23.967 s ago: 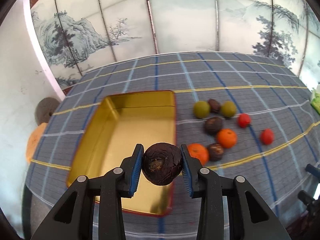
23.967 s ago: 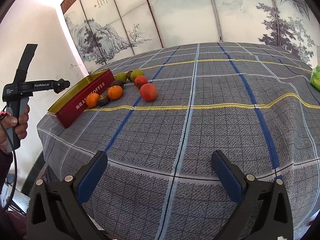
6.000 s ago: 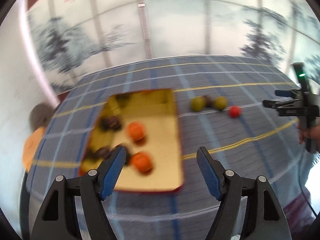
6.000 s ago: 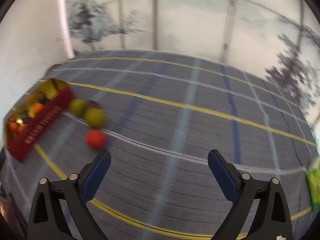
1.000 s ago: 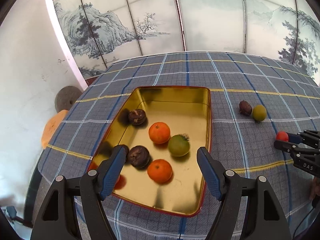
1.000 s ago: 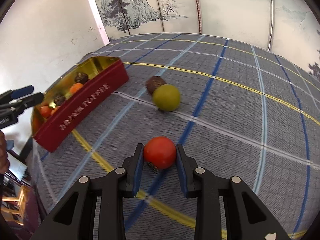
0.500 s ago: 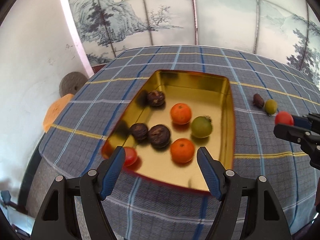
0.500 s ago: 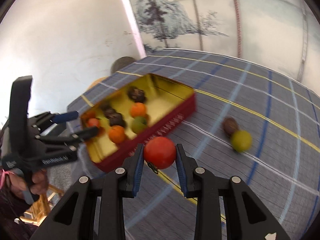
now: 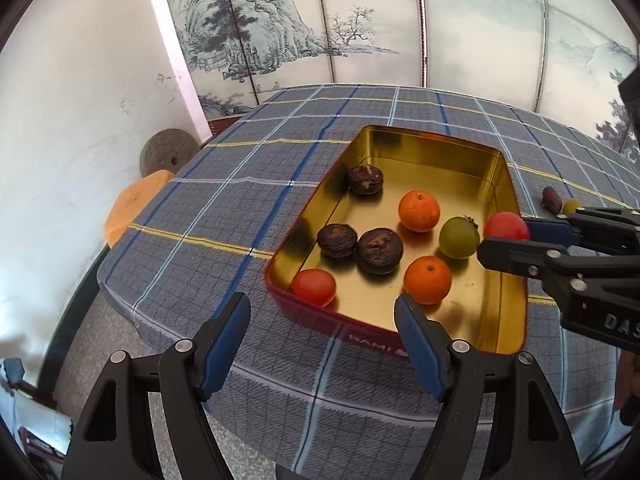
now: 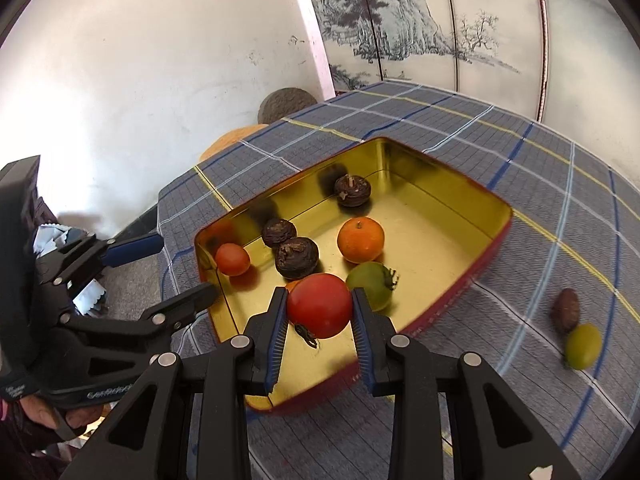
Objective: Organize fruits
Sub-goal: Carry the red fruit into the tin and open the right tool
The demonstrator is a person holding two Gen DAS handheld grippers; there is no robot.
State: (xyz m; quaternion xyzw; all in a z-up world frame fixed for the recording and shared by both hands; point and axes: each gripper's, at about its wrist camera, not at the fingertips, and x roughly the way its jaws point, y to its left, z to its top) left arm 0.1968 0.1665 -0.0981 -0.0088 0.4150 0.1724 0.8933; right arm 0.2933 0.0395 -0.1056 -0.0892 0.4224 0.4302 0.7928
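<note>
A: While the right gripper [image 10: 319, 312] clamps the red tomato [image 10: 319, 305], where is it?
B: Above the gold tin's [image 10: 448, 240] near end. The left gripper [image 9: 322, 330] hangs before the tin, jaws apart, empty.

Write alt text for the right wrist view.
The right gripper clamps a round red tomato over the near edge of a gold-lined red tin holding seven fruits. The open left gripper waits at the left; a brown fruit and green fruit remain on the checked tablecloth.
</note>
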